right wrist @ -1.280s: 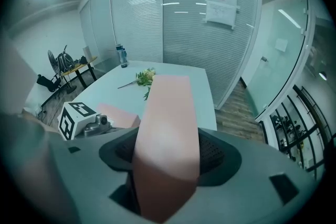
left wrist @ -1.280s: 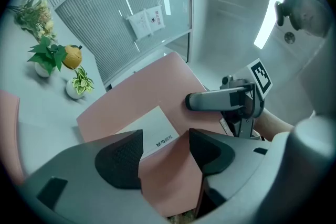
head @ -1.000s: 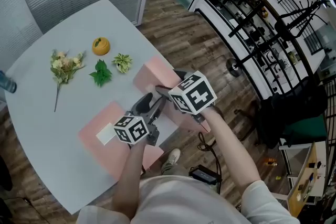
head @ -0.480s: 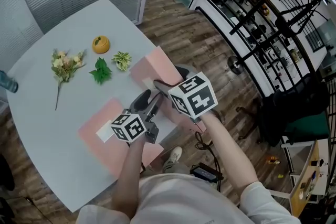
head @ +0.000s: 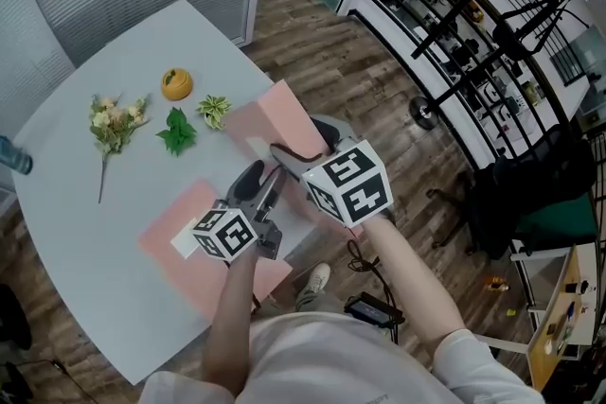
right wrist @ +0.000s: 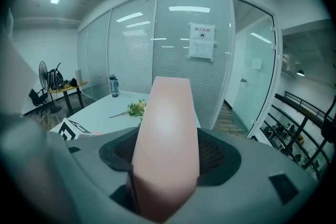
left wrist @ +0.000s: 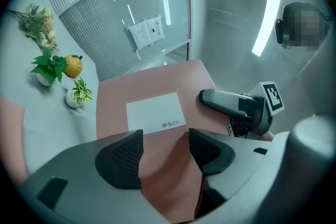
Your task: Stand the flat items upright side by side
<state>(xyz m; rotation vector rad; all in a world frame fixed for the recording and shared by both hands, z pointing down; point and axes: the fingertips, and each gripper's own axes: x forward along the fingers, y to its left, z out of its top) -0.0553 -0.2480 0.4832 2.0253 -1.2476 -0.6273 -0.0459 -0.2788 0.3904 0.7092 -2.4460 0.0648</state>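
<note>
Two flat pink books are on the white table [head: 85, 203]. One pink book [head: 166, 251] with a white label lies flat under my left hand. The other pink book [head: 275, 118] is tilted up off the table, and my right gripper [head: 284, 147] is shut on its near edge; that edge fills the right gripper view [right wrist: 165, 149]. In the left gripper view its labelled face [left wrist: 155, 113] stands before me, with the right gripper [left wrist: 231, 105] on its right side. My left gripper [head: 258, 183] points level at it, jaws open [left wrist: 165, 152], and the pink face shows in the gap.
At the table's far side lie a flower bunch [head: 114, 120], an orange ornament [head: 176, 83], a green leaf sprig [head: 177, 130] and a small potted plant [head: 214, 109]. A bottle [head: 14, 158] stands at the left edge. The table's right edge drops to wooden floor.
My right gripper has risen slightly and tipped the pink book steeper. The left gripper has stayed in place with its jaws unchanged.
</note>
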